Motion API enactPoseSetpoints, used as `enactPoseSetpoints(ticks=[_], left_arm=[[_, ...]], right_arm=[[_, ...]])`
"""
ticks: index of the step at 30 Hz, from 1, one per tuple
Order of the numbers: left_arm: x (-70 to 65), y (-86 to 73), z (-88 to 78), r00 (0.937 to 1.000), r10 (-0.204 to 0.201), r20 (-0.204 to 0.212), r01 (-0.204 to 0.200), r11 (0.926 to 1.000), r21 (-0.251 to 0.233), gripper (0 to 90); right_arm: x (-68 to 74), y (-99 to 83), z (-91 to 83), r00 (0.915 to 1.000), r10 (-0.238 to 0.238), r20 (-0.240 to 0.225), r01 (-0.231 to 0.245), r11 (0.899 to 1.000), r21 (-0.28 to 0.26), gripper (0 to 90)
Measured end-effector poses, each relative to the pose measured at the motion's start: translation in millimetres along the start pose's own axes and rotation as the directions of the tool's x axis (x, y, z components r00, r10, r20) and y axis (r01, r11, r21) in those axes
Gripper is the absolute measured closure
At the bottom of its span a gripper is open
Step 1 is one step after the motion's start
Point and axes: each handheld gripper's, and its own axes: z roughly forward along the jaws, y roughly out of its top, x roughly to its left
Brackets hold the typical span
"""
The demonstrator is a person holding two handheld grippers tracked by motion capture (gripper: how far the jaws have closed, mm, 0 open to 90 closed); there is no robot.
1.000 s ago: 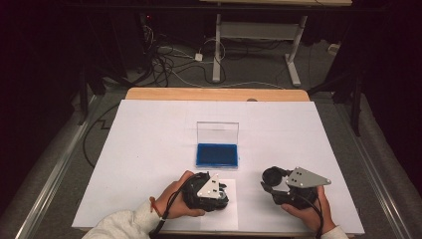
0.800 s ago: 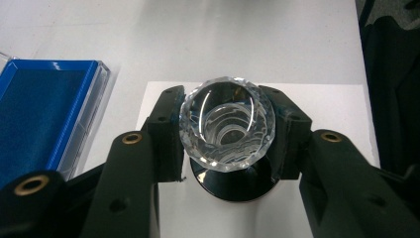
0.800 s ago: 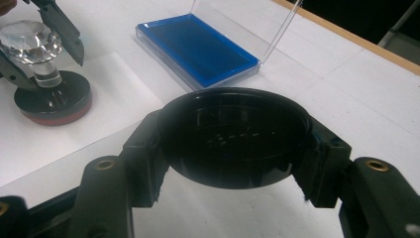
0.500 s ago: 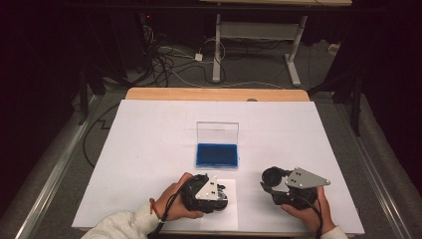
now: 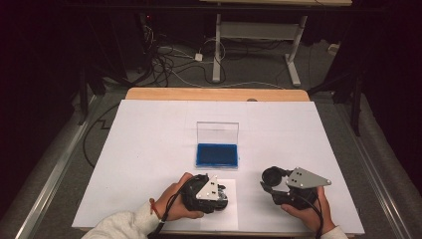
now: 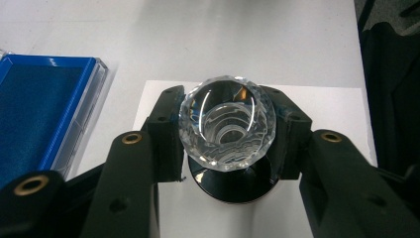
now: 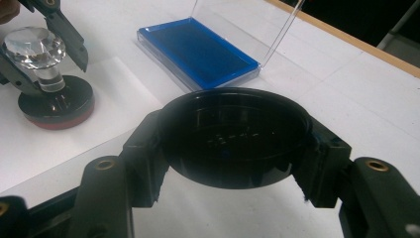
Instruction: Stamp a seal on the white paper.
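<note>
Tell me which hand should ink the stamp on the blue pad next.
Left, probably. Its tongs are shut on the crystal-handled stamp, beside the open blue ink pad. The right tongs hold the black cap.

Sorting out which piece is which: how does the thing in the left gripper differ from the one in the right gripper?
The stamp in the left gripper has a clear faceted crystal knob; the cap in the right gripper is plain black. The stamp stands on a paper sheet; the cap is held off the table. The stamp is solid with a red underside; the cap is a hollow cup. Both are round, clamped between black fingers.
</note>
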Motion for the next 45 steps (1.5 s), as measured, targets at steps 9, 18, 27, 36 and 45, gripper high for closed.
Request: enactPoseSetpoints(ticks=[9, 18, 27, 36, 45], left_arm=[[0.2, 0.1, 0.2, 1.0, -0.002, 0.003, 0.002, 1.0, 0.002, 54.8], [0.2, 0.3, 0.4, 1.0, -0.004, 0.005, 0.004, 1.0, 0.003, 54.8], [0.6, 0.7, 0.6, 0.9999, -0.011, 0.01, 0.011, 0.9999, 0.006, 54.7], [-0.4, 0.9, 0.8, 0.9999, -0.011, 0.003, 0.011, 0.9999, 0.011, 54.7], [-3.2, 2.3, 1.5, 0.9997, 0.004, -0.023, -0.003, 0.9997, 0.023, 54.7]], right_arm=[[0.4, 0.2, -0.3, 1.0, -0.003, 0.0, 0.003, 1.0, 0.003, 38.7], [0.2, 0.1, -0.5, 1.0, -0.002, 0.003, 0.002, 1.0, 0.001, 38.7], [2.7, 2.0, -1.1, 0.9999, -0.015, 0.007, 0.015, 1.0, -0.004, 38.7], [2.9, 2.3, -1.5, 0.9998, -0.016, 0.007, 0.016, 1.0, -0.003, 38.7], [4.0, 2.8, -1.0, 0.9998, -0.018, 0.001, 0.018, 1.0, 0.0, 38.7]])
